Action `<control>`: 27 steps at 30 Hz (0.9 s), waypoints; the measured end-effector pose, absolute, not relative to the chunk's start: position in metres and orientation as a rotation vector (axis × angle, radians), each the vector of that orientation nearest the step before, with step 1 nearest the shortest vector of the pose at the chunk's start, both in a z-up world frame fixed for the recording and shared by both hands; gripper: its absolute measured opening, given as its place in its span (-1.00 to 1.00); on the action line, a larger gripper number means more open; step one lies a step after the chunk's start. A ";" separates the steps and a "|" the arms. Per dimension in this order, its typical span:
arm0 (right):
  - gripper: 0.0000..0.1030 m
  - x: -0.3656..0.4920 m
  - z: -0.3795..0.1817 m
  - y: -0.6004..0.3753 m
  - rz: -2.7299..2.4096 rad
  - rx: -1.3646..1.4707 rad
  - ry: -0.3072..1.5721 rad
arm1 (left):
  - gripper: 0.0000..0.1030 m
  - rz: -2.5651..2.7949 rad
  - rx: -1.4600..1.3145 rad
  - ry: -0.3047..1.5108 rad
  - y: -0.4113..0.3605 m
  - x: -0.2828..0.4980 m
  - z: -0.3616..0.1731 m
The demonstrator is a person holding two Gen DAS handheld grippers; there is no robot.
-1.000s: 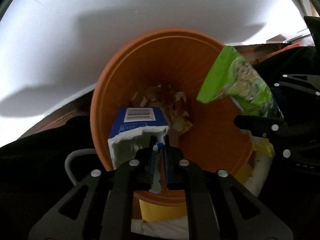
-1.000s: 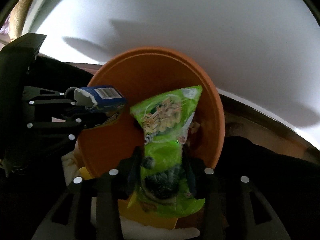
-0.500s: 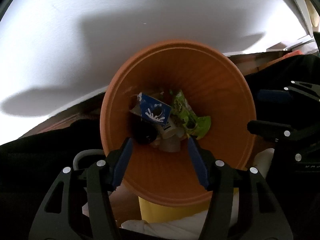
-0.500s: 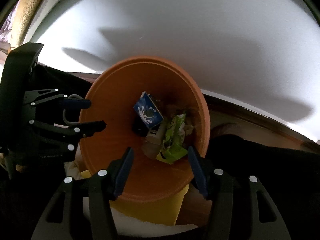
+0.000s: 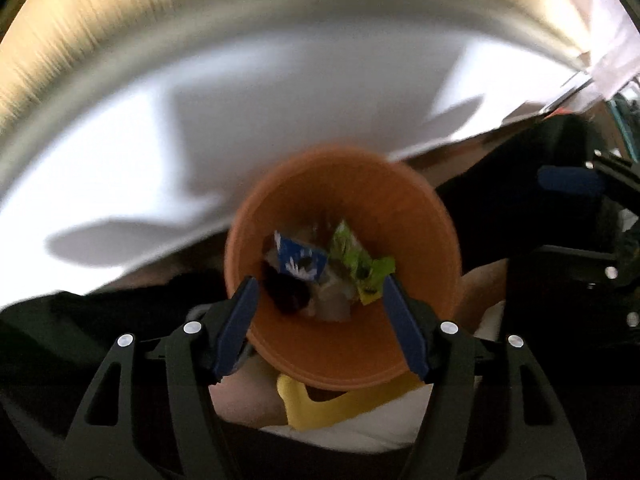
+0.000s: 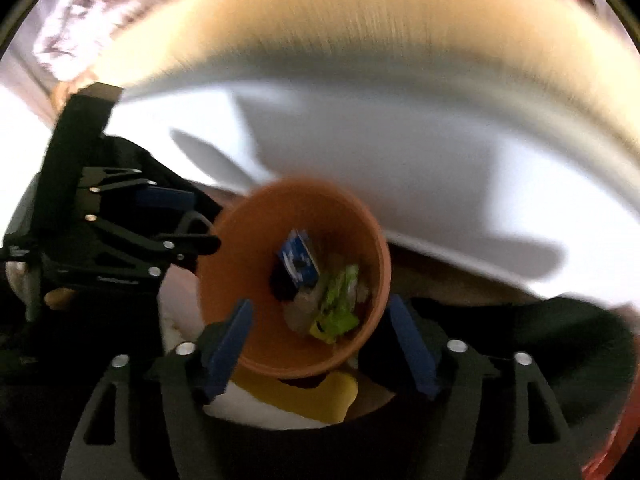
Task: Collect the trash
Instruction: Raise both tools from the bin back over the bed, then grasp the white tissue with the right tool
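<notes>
- Left wrist: left gripper (image 5: 318, 300) wide, jaws opening, nothing between. Carton (image 5: 301, 261) and wrapper (image 5: 362, 266) down in bin (image 5: 416, 224). Both probably light and crushable; best pinched at an edge.
- Right wrist: right gripper (image 6: 320, 326) wide, jaws opening, empty. Same trash at bin bottom.

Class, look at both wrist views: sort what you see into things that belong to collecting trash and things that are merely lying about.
Belongs to the job:
- orange bin
- blue carton inside it
- green snack wrapper inside it
- left gripper and right gripper, jaws opening, nothing between them

Just lying about:
- yellow item under the bin
- white wall
</notes>
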State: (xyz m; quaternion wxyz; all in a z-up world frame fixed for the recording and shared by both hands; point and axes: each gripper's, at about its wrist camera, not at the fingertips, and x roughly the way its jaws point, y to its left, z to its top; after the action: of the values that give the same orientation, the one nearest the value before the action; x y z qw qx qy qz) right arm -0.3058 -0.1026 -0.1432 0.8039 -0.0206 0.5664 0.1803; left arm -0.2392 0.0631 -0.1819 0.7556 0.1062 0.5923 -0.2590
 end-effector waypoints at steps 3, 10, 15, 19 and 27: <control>0.66 -0.312 -0.090 -0.110 0.396 -0.070 1.067 | 0.50 -0.567 0.224 1.168 0.069 -0.244 -0.130; 0.83 -0.257 -0.004 -0.137 0.336 -0.046 0.828 | 0.78 -0.509 0.165 0.837 0.085 -0.221 -0.014; 0.83 -0.180 0.008 -0.150 0.271 0.043 0.781 | 0.78 -0.377 0.163 0.753 0.079 -0.165 0.005; 0.83 -0.122 0.009 -0.152 0.231 0.099 0.767 | 0.78 -0.292 0.142 0.751 0.068 -0.113 -0.003; 0.71 -0.025 -0.005 -0.144 0.161 0.116 0.798 | 0.78 -0.216 0.075 0.780 0.058 -0.034 -0.025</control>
State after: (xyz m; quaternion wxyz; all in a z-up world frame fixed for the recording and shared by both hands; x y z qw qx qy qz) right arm -0.0245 -0.1440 -0.0048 0.9167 0.0566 0.3878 0.0783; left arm -0.0339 0.0584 -0.0251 0.9184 0.0366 0.3796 -0.1051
